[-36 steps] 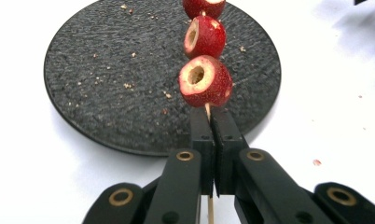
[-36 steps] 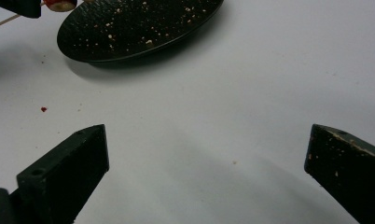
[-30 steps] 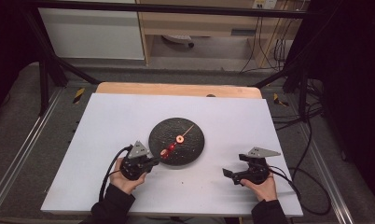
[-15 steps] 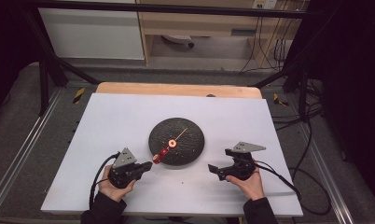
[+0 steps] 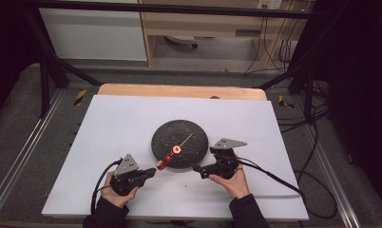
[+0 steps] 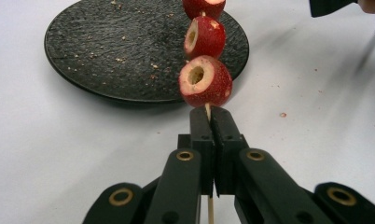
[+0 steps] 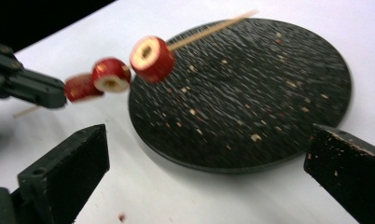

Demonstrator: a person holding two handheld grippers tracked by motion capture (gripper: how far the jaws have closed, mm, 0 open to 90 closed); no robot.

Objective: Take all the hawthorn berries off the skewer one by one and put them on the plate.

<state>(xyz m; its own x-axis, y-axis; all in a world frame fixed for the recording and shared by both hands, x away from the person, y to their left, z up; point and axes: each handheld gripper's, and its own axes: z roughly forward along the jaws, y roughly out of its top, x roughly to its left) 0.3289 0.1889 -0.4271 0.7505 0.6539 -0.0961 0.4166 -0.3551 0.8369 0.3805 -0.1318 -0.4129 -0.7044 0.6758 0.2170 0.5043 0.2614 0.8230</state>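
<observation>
- Clamping on the skewer [image 6: 208, 110] bare end is being done by the left gripper [image 6: 210, 122]; fruit is being held over the plate [image 5: 179, 143] at 7 o'clock.
- Right gripper [image 5: 198, 170] is being held wide, empty.
- Stick judged thin, brittle; fruit soft, slippery: bare wood is being favoured.

Black jaws, brass-ringed screws, dark sleeves [image 5: 248, 211]

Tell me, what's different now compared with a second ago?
The left gripper, shut on the skewer of red fruit pieces, has drawn back toward the person, pulling the skewer partly off the black plate. The right gripper, jaws open, has swung in from the right toward the plate's near edge. The plate and the white table stayed put.
</observation>
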